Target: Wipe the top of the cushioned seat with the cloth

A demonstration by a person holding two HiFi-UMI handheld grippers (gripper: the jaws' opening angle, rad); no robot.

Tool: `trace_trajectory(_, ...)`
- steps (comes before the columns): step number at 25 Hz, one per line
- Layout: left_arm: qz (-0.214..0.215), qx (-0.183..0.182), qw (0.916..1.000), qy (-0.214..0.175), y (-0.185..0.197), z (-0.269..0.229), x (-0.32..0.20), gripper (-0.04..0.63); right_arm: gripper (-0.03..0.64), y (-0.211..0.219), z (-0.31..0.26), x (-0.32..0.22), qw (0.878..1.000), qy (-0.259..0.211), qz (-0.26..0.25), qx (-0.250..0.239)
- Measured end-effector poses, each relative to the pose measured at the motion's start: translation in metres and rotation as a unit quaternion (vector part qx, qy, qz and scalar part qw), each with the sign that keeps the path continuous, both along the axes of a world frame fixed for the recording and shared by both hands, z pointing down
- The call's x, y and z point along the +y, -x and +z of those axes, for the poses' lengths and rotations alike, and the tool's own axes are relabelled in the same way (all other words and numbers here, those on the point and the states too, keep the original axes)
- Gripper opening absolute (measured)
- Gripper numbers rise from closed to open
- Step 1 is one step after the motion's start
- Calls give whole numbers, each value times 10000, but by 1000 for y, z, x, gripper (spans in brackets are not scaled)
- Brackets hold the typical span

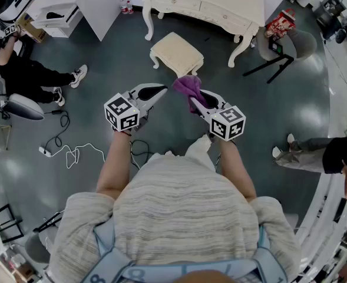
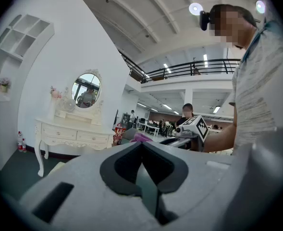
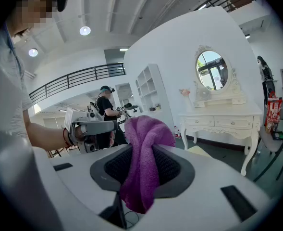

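Note:
A cream cushioned stool point(image 1: 177, 53) stands on the dark floor ahead of me, in front of the white dressing table point(image 1: 205, 3). My right gripper point(image 1: 192, 96) is shut on a purple cloth point(image 1: 188, 87), which bunches up above the jaws point(image 3: 143, 143) and hangs between them. It hovers just short of the stool's near right corner. My left gripper point(image 1: 161, 91) is shut and holds nothing; its dark pads meet point(image 2: 142, 146). It hangs to the left of the right gripper, also short of the stool. The stool's corner shows low in the left gripper view point(image 2: 59, 166).
A grey chair point(image 1: 285, 49) stands right of the dressing table. A person sits on the floor at the far left point(image 1: 26, 75). White and black cables point(image 1: 73, 152) lie on the floor left of me. Another person's legs point(image 1: 306, 152) are at the right.

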State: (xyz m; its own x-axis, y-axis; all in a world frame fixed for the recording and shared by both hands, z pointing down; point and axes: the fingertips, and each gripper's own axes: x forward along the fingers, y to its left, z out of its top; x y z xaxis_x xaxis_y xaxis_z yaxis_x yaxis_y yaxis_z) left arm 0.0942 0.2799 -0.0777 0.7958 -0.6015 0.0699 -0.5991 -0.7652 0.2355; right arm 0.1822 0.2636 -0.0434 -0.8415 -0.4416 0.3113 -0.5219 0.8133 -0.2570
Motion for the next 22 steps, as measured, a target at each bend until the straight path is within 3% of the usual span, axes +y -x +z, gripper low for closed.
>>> trace_trajectory(22, 7, -37, 10000, 21, 9, 4, 2, 12, 112, 6, -6, -4, 9999, -39, 38, -109)
